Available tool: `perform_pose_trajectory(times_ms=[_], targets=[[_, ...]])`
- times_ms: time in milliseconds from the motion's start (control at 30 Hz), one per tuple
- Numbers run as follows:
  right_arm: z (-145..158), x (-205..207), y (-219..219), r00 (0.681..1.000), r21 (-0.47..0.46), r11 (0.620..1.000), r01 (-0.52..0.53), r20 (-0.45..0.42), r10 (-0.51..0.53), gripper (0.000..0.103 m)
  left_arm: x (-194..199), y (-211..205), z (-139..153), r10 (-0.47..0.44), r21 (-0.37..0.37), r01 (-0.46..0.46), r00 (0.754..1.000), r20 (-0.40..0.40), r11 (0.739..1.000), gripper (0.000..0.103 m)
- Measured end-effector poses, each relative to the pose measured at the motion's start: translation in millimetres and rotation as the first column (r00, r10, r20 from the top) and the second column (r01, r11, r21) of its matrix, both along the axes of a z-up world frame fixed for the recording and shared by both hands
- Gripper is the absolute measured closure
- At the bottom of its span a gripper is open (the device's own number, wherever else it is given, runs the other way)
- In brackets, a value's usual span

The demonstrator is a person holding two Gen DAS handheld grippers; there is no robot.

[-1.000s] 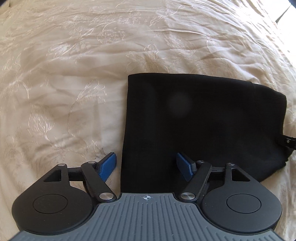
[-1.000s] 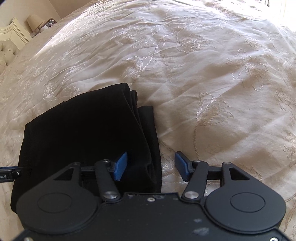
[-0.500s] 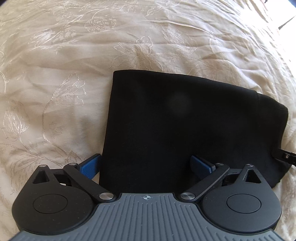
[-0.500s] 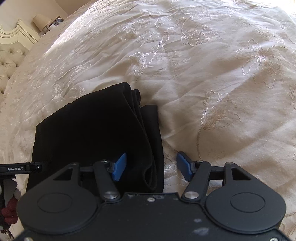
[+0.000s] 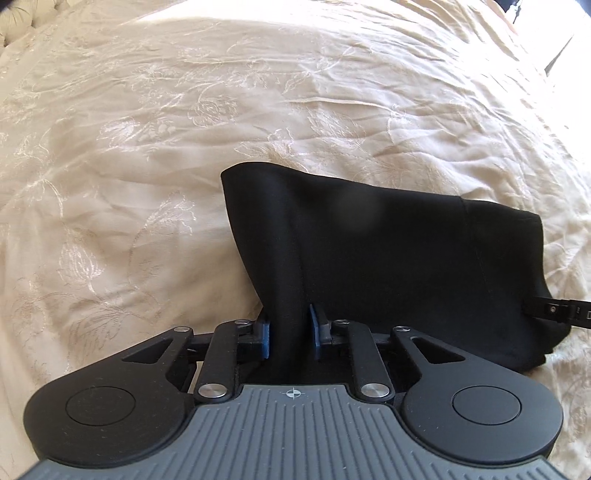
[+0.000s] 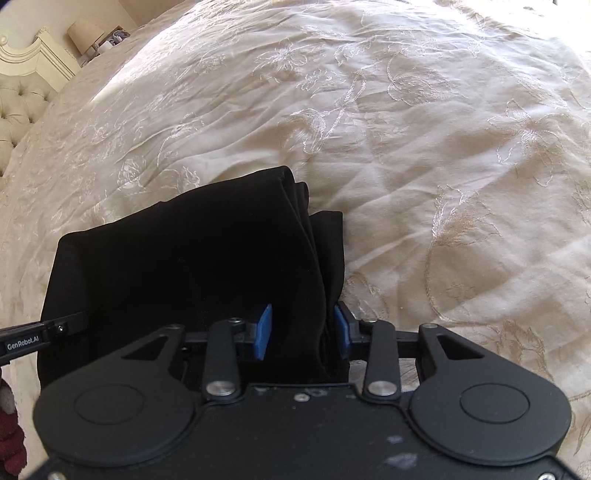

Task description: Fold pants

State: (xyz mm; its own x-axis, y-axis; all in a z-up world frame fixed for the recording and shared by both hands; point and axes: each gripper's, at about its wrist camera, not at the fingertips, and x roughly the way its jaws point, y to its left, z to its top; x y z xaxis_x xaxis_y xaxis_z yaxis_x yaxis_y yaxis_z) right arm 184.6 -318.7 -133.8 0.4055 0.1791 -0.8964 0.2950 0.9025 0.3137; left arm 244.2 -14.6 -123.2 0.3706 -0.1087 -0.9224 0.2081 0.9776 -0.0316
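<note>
The black pants (image 5: pixel 399 258) lie folded in a thick stack on the cream bedspread. My left gripper (image 5: pixel 289 334) is shut on the near left corner of the pants, and the cloth there is pulled up into a ridge. In the right wrist view the pants (image 6: pixel 177 266) show their layered right edge. My right gripper (image 6: pixel 301 332) is shut on the near right edge of the pants, with the layers between its blue pads. Each gripper's finger shows at the side edge of the other's view.
The embroidered cream bedspread (image 5: pixel 184 129) covers the whole bed around the pants. A tufted headboard (image 6: pixel 18 107) and a lamp (image 6: pixel 85 33) stand at the far left in the right wrist view. A dark red object (image 6: pixel 11 443) shows at the lower left edge.
Both grippers have closed from wide open onto the near edge of the pants. The left corner of the cloth has risen into a ridge.
</note>
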Motion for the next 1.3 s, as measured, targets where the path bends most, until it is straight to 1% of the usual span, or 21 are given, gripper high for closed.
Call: perform_pose_trajectory(times_ms=[100,233,333,433,500,567,667,800,867,900,967,1033,1100,1233,1300], targets=[[2.3,1.4,15.2,1.000,0.028,1.000,-0.008,-0.012,0.008,0.068,-7.3,13.6,8.4,-0.005,0.012,0.005,1.000,0.010,1.000,0.087],[2.5,7.0,56.1,0.998,0.038,0.998,-0.054,-0.019,0.054,0.068,-9.4,60.9,12.9,0.028,0.014,-0.028,1.000,-0.007,0.999,0.087],[2.0,15.8,100.7,0.995,0.057,0.993,-0.100,-0.019,0.102,0.068,-9.0,109.2,17.8,0.067,0.039,-0.067,0.998,-0.001,0.997,0.087],[0.9,30.4,158.9,0.985,0.068,0.983,-0.172,-0.019,0.173,0.068,-10.2,148.8,23.2,0.102,0.067,-0.102,0.995,0.006,0.993,0.087],[0.8,40.3,198.2,0.975,0.067,0.973,-0.222,-0.017,0.223,0.068,-9.9,185.4,24.8,0.134,0.078,-0.134,0.991,0.001,0.988,0.086],[0.6,51.3,233.5,0.964,0.070,0.962,-0.264,-0.013,0.266,0.068,-7.9,221.4,22.9,0.173,0.080,-0.171,0.985,-0.013,0.982,0.086],[2.7,66.6,284.3,0.945,0.057,0.943,-0.326,-0.006,0.327,0.068,-5.2,265.6,19.1,0.224,0.061,-0.222,0.974,-0.031,0.973,0.086],[0.3,82.5,336.3,0.927,0.052,0.926,-0.374,-0.013,0.375,0.066,-3.4,307.9,14.4,0.267,0.048,-0.265,0.963,-0.041,0.963,0.085],[-1.9,84.7,353.2,0.924,0.025,0.924,-0.382,-0.017,0.383,0.063,-3.1,326.3,10.0,0.296,0.009,-0.297,0.952,-0.078,0.955,0.077],[-2.2,84.5,361.4,0.922,-0.010,0.922,-0.387,-0.022,0.387,0.061,-4.1,334.0,9.3,0.309,-0.018,-0.311,0.947,-0.092,0.950,0.076],[-1.4,82.8,367.2,0.918,-0.055,0.916,-0.396,-0.025,0.396,0.059,-5.5,341.0,9.6,0.320,-0.036,-0.324,0.943,-0.091,0.945,0.070],[1.3,80.6,366.0,0.922,-0.076,0.919,-0.387,-0.018,0.387,0.061,-7.1,345.2,8.9,0.326,-0.023,-0.329,0.942,-0.074,0.944,0.069],[5.0,77.5,359.6,0.933,-0.100,0.927,-0.360,-0.017,0.360,0.061,-12.9,349.6,13.1,0.344,-0.003,-0.345,0.938,-0.047,0.939,0.070],[16.4,69.8,348.6,0.952,-0.107,0.946,-0.305,-0.007,0.306,0.061,-26.6,355.4,25.4,0.371,0.046,-0.371,0.929,0.013,0.928,0.070],[24.5,66.3,349.1,0.957,-0.131,0.949,-0.287,0.004,0.290,0.061,-31.3,356.2,28.7,0.382,0.047,-0.383,0.924,0.030,0.923,0.070]])
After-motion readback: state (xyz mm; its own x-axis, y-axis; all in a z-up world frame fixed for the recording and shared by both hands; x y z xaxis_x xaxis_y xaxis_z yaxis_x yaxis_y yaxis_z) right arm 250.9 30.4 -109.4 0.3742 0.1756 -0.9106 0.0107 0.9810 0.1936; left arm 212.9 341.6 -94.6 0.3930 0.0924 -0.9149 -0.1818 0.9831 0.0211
